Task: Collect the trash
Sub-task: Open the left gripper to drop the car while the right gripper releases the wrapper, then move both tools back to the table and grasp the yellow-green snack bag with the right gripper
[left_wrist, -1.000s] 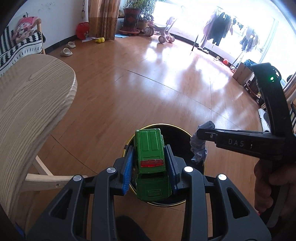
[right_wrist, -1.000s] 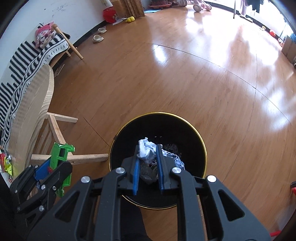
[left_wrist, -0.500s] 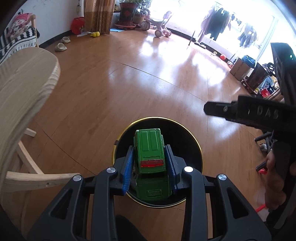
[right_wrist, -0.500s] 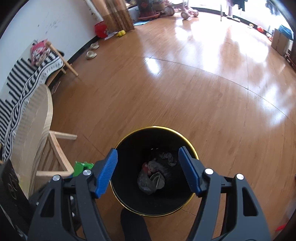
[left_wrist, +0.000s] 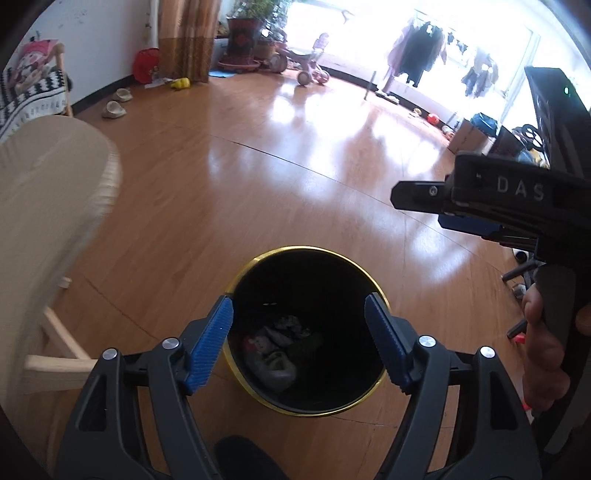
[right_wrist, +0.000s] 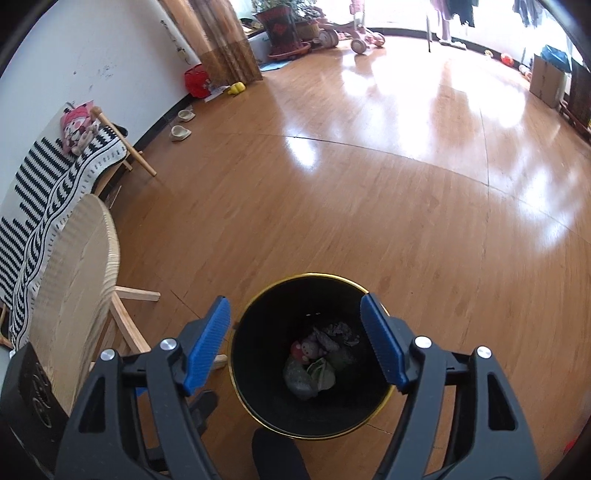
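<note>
A black trash bin with a gold rim [left_wrist: 354, 264] stands on the wooden floor; it also shows in the right wrist view [right_wrist: 258, 301]. Crumpled trash [left_wrist: 275, 354] lies at its bottom, with something green among it, and shows in the right wrist view [right_wrist: 316, 363] too. My left gripper [left_wrist: 303, 341] is open and empty just above the bin mouth. My right gripper [right_wrist: 299, 338] is open and empty above the same bin. The right gripper's body [left_wrist: 517, 199] shows at the right of the left wrist view.
A light wooden chair [right_wrist: 74, 288] stands left of the bin, also in the left wrist view [left_wrist: 40, 206]. A striped blanket [right_wrist: 40, 195] lies beyond it by the wall. Slippers [right_wrist: 181, 131], a potted plant [right_wrist: 282, 29], a tricycle [right_wrist: 364, 37] and boxes [right_wrist: 548, 79] stand far off.
My left gripper opened and the green toy car left its fingers; green now shows in the bin. My right gripper opened earlier and dropped its crumpled trash into the bin.
</note>
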{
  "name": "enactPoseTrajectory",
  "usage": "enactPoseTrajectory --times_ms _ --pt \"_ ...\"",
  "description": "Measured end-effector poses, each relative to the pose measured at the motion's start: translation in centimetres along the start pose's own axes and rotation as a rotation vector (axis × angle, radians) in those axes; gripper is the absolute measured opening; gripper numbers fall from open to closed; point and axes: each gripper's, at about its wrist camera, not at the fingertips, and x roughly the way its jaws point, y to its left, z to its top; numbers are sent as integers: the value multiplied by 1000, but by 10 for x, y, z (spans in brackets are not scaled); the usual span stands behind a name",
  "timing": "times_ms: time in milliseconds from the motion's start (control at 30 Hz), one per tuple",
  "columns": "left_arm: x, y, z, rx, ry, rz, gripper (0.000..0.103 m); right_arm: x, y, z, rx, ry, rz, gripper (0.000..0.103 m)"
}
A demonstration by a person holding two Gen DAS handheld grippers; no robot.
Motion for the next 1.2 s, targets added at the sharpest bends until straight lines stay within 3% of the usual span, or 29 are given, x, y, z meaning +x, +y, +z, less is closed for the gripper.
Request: enactPoseTrajectory --times_ms 200,367,567,733,933,1067,1200 --pt "-69 55 -2 -73 -71 114 87 -10 65 -3 -107 -21 56 73" --pt "-138 110 -16 -166 -135 223 91 -17 153 -15 -240 -24 144 73" --pt "-226 197 -55 -319 -207 389 91 -25 270 -46 -391 3 283 73" --pt "-291 278 -105 -491 -226 525 91 -28 369 -85 -487 65 419 73" --pt "-356 346 -160 -651 -263 621 91 -23 473 -137 -602 158 551 73" --pt "-389 383 -192 -702 -271 679 91 -9 520 -167 -653 221 586 73" --pt "-407 408 -204 -701 -281 702 91 14 545 -183 -659 286 593 73"
